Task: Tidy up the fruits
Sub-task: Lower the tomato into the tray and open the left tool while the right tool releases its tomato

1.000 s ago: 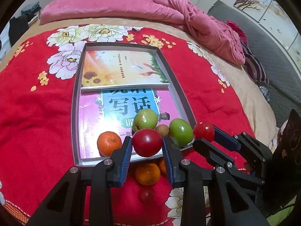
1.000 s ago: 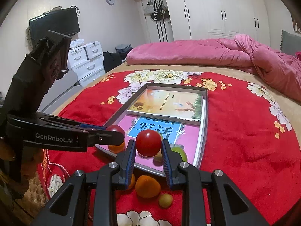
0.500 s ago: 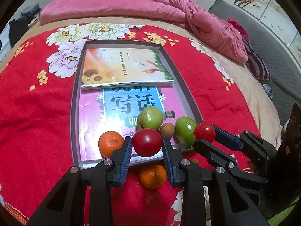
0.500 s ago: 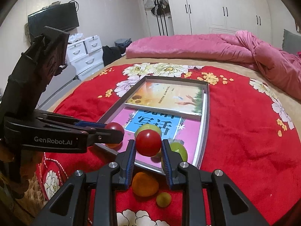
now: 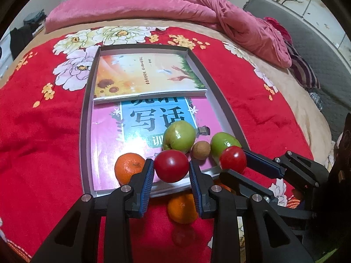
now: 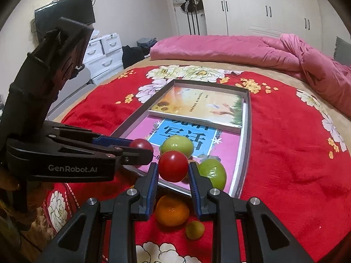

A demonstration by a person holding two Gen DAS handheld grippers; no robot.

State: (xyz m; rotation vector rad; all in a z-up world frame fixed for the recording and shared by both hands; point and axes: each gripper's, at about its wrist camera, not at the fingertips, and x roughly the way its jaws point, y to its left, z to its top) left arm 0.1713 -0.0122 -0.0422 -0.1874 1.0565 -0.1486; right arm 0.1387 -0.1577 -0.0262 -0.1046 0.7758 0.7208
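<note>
My left gripper (image 5: 171, 169) is shut on a red tomato (image 5: 171, 168), held over the near edge of the grey tray (image 5: 221, 100). My right gripper (image 6: 173, 169) is shut on a second red tomato (image 6: 173, 165); it also shows in the left wrist view (image 5: 233, 159) at the tray's near right corner. On the tray's books lie two green apples (image 5: 179, 135) (image 5: 223, 141), an orange (image 5: 128, 167) and a small brown fruit (image 5: 200, 150). On the red cloth before the tray lie another orange (image 6: 172, 210) and a small green fruit (image 6: 195, 229).
Two books (image 5: 144, 74) (image 5: 136, 118) fill the tray. The tray lies on a red flowered cloth (image 5: 39, 127) on a bed. A pink quilt (image 5: 219, 13) is bunched at the far end. White drawers (image 6: 105, 52) stand left of the bed.
Both grippers have moved slightly forward over the tray's near edge, each still holding its tomato. The fruits on the tray have not moved.
</note>
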